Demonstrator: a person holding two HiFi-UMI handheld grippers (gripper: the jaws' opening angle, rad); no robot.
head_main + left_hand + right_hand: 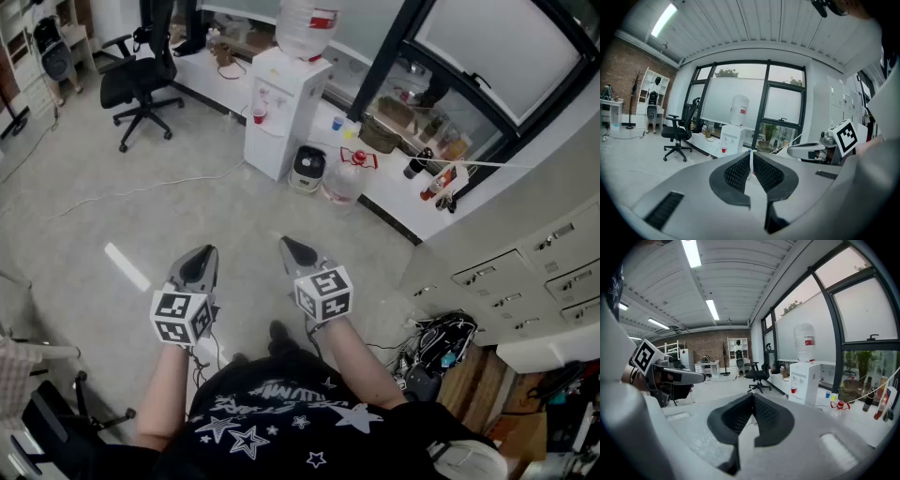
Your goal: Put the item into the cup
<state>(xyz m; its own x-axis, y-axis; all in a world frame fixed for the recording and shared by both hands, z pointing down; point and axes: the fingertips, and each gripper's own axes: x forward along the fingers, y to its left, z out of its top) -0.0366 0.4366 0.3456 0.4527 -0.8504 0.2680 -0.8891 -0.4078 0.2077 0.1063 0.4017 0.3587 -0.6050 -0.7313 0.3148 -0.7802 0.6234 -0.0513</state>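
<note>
I stand on an office floor with both grippers held out at waist height. My left gripper [201, 255] is shut with nothing between its jaws, and its own view shows its tips [751, 153] pressed together. My right gripper [292, 246] is shut and empty as well, tips meeting [752, 396]. A small red cup [259, 116] sits in the bay of a white water dispenser [281, 112] a few metres ahead. That red cup [723, 150] [792, 390] appears in both gripper views. No item for the cup can be made out.
A black office chair [141, 80] stands far left. A low white ledge [394, 192] along the windows carries a blue cup [337, 123], bottles and bags. A small round appliance [308, 168] and a water jug [343, 180] sit beside the dispenser. Grey lockers [525, 272] stand to the right.
</note>
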